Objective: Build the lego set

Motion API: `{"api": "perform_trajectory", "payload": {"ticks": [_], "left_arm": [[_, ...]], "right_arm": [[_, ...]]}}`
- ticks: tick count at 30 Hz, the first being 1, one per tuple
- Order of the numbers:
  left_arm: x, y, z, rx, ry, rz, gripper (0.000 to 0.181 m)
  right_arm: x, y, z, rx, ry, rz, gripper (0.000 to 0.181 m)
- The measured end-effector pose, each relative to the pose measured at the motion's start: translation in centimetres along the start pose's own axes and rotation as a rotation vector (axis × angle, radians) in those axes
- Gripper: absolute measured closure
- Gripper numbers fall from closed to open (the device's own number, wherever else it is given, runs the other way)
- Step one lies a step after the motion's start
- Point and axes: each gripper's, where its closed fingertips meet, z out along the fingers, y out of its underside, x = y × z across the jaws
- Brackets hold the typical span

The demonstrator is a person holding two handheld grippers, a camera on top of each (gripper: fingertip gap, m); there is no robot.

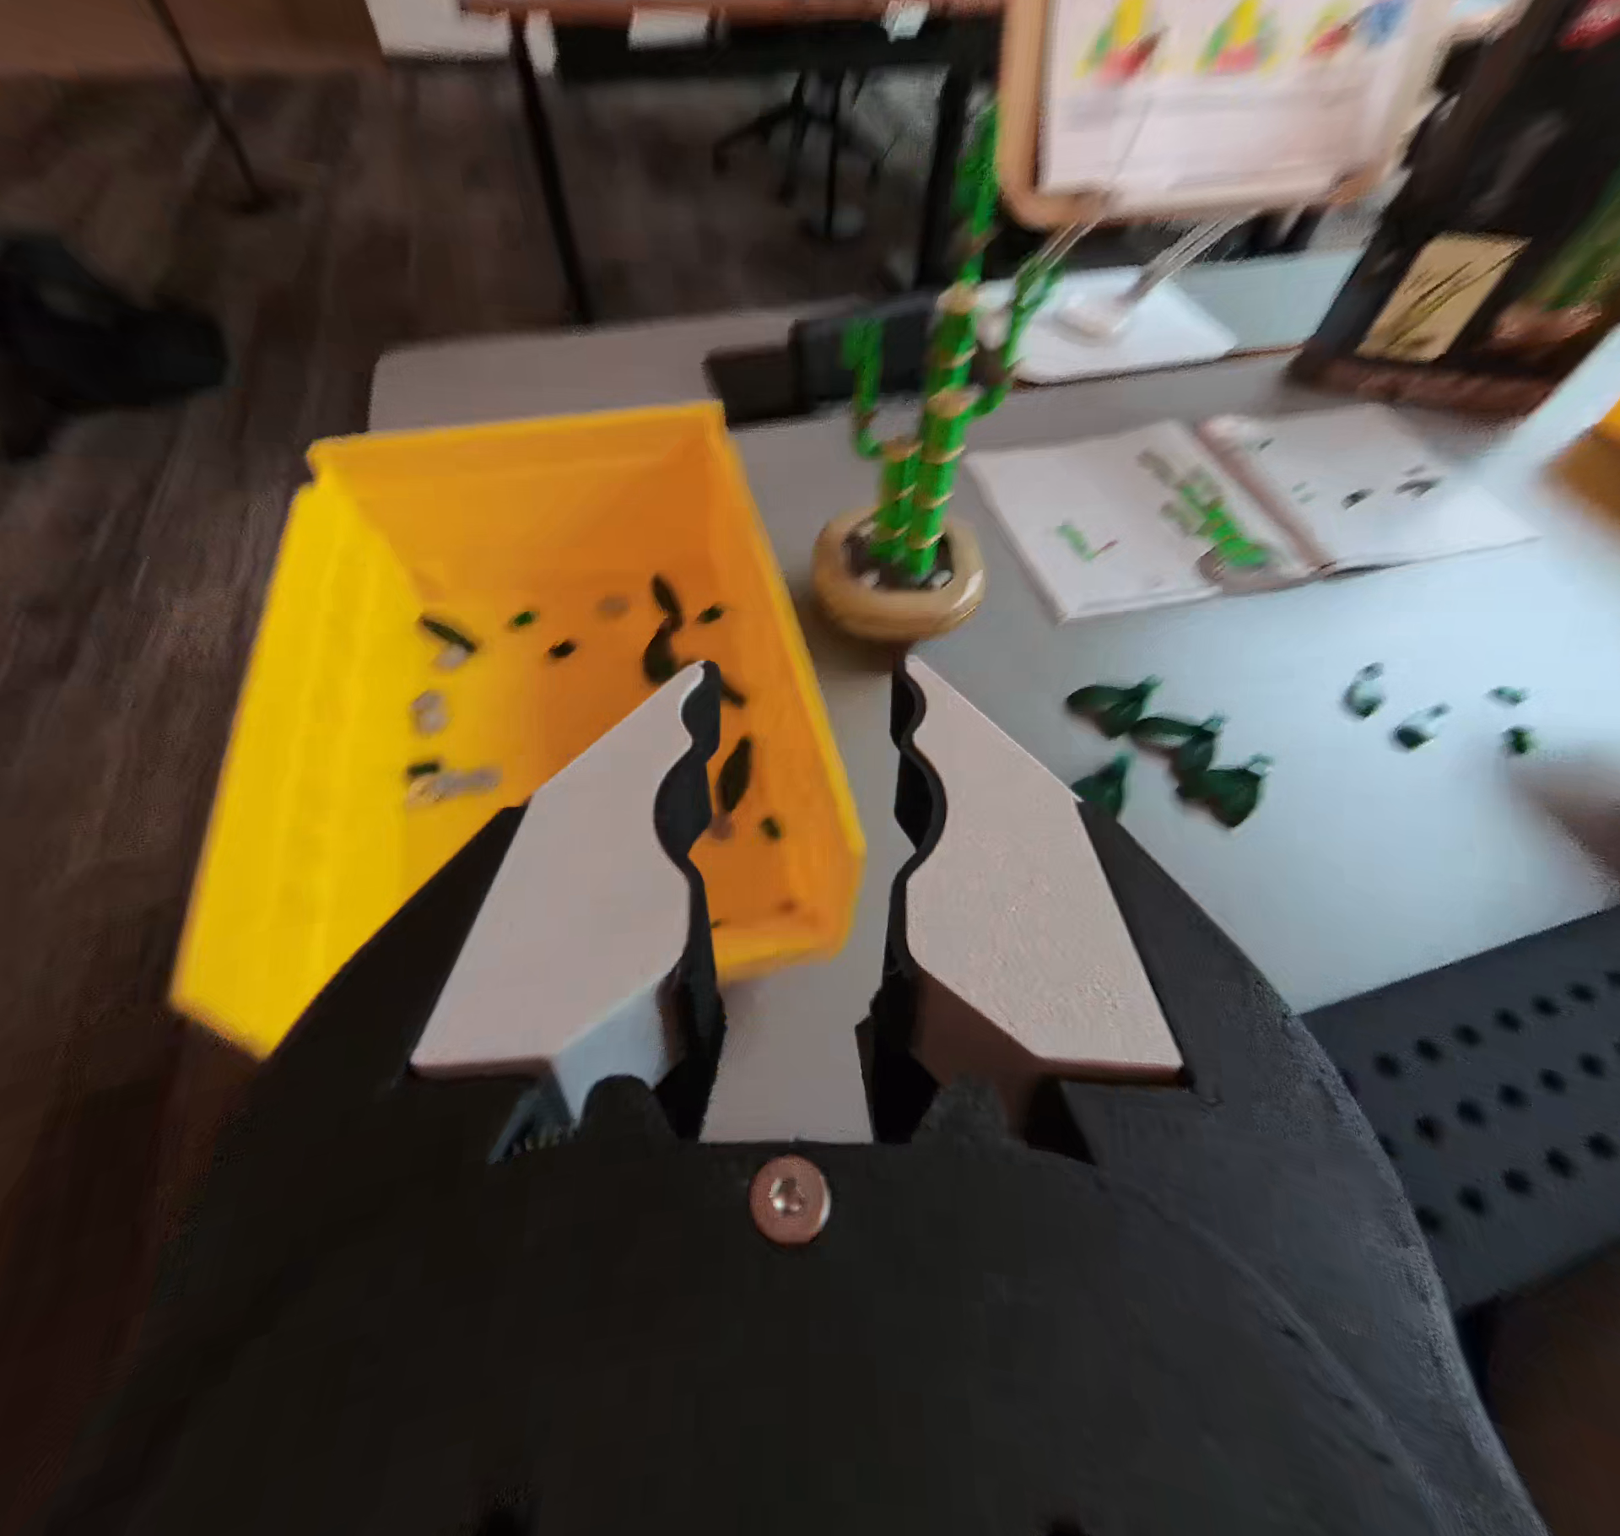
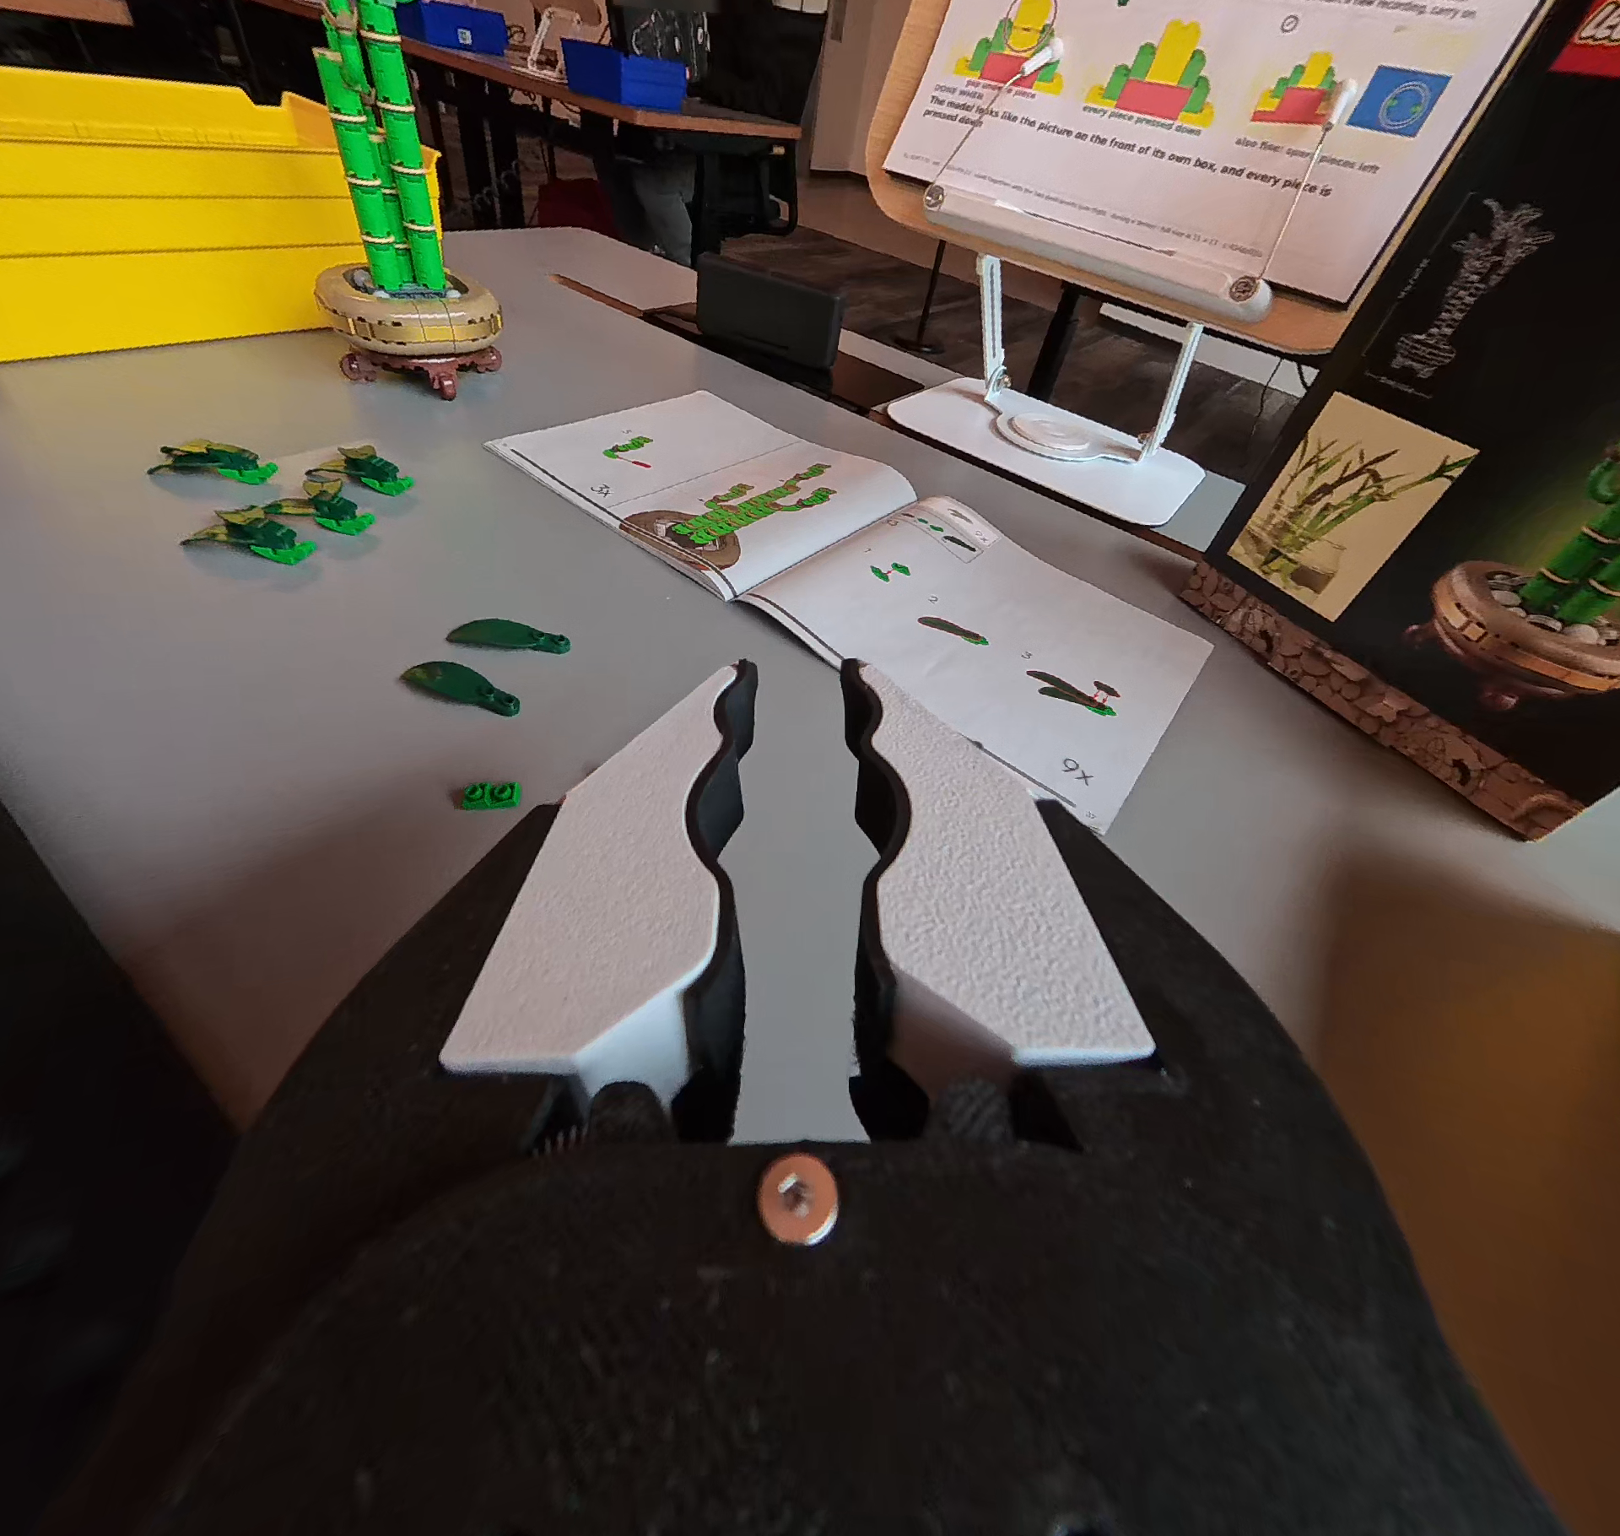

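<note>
Left gripper hangs parted and empty above the yellow bin of loose pieces. Right gripper, narrowly parted and empty, hovers near two dark green leaves. The tall bamboo model might topple if brushed.

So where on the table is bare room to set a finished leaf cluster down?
Free: the grey strip between the loose leaves and open booklet, and table right of the right gripper. Crowded: leaf clusters near the bamboo model and yellow bin.
</note>
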Motion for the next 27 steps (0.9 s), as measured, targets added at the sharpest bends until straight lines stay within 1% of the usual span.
{"api": "perform_trajectory", "payload": {"ticks": [2, 4, 7, 10, 12, 14, 17, 19, 20, 23, 26, 27], "left_arm": [[-3.8, 1.8, 0.6, -0.135, -0.051, -0.016, 0.146], [-6.6, 3.2, 2.0, -0.239, -0.078, -0.032, 0.15], [-9.7, 4.9, 5.2, -0.347, -0.088, -0.048, 0.156], [-12.6, 7.2, 8.7, -0.516, -0.144, -0.045, 0.164], [-13.9, 8.7, 11.0, -0.636, -0.154, 0.008, 0.165], [-15.2, 10.1, 12.6, -0.78, -0.152, 0.163, 0.167], [-17.9, 11.3, 13.2, -0.983, -0.173, 0.544, 0.17], [-18.1, 11.7, 13.6, -1.063, -0.104, 0.71, 0.172], [-18.0, 11.7, 13.9, -1.084, -0.062, 0.766, 0.167], [-17.8, 12.1, 14.3, -1.176, 0.03, 0.853, 0.166], [-18.6, 12.7, 14.2, -1.313, 0.067, 0.973, 0.163], [-18.8, 12.8, 14.4, -1.342, 0.072, 1.013, 0.164]], "right_arm": [[-0.3, 0.2, 0.3, -0.013, -0.011, -0.007, 0.163], [-0.5, 0.7, 0.6, -0.04, -0.013, -0.024, 0.163], [-0.9, 1.2, 0.9, -0.07, -0.022, -0.045, 0.162], [-1.1, 1.4, 1.1, -0.081, -0.024, -0.068, 0.162], [-1.3, 1.7, 1.3, -0.096, -0.026, -0.081, 0.162], [-1.5, 2.0, 1.4, -0.106, -0.036, -0.093, 0.163], [-2.0, 2.0, 1.5, -0.108, -0.054, -0.109, 0.162], [-2.1, 2.2, 1.6, -0.118, -0.057, -0.119, 0.162], [-2.1, 2.4, 1.7, -0.126, -0.055, -0.126, 0.162], [-2.3, 2.7, 1.8, -0.146, -0.054, -0.145, 0.162], [-2.4, 2.8, 1.9, -0.15, -0.06, -0.154, 0.162], [-2.5, 2.8, 1.9, -0.15, -0.062, -0.155, 0.162]]}}
